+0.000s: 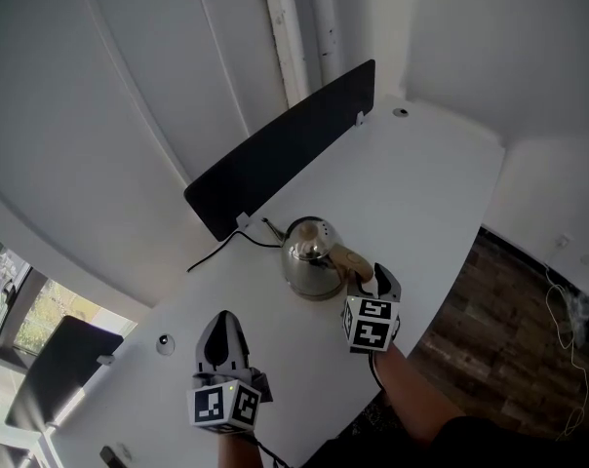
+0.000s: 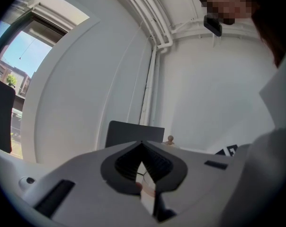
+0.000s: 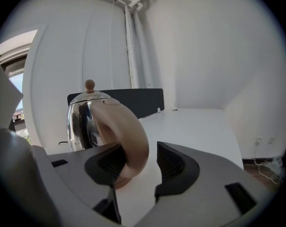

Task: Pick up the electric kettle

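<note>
The right gripper (image 3: pixel 140 161) has its jaws spread wide around the electric kettle's (image 1: pixel 310 257) tan handle (image 3: pixel 129 135) without clamping it, while the left gripper (image 1: pixel 223 330), jaws closed and empty, sits left of the kettle.

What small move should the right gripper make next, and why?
Probably close the right gripper on the handle of the kettle: the handle already stands between its open jaws, ungripped, and the kettle sits on the table.

You've got bright, even daylight coming from the window (image 2: pixel 20 56) on the left, with soft shadows. The kettle (image 1: pixel 312 259) steel shows glare and reflections. Both gripper views warp at the edges, have black corners, and blur up close.
</note>
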The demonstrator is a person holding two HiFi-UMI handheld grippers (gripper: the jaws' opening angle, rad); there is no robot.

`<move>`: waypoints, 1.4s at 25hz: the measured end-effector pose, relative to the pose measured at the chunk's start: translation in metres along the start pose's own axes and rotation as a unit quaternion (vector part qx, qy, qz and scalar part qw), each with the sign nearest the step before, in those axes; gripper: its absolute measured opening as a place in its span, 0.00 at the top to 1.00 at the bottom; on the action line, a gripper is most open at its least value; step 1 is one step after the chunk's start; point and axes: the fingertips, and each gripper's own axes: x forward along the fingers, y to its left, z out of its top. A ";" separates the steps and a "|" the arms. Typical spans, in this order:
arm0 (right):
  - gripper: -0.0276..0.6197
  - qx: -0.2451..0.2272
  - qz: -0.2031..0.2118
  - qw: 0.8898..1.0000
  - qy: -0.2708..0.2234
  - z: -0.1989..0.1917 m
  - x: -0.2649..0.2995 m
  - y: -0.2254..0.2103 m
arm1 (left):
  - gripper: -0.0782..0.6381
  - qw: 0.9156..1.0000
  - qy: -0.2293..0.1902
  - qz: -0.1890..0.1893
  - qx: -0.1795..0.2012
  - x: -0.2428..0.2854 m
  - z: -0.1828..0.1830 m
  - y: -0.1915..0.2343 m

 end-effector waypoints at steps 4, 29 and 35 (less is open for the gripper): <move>0.68 -0.002 0.001 1.000 -0.005 0.007 0.019 -0.007 | 0.90 1.000 0.004 0.011 0.002 0.010 -0.003 0.003; 0.89 -0.011 0.111 0.994 -0.009 0.035 0.100 -0.003 | 0.90 0.998 0.024 0.050 0.005 0.046 -0.016 0.011; 0.89 0.008 0.115 0.993 -0.005 0.036 0.102 -0.004 | 0.90 0.998 0.020 0.052 0.000 0.046 -0.013 0.012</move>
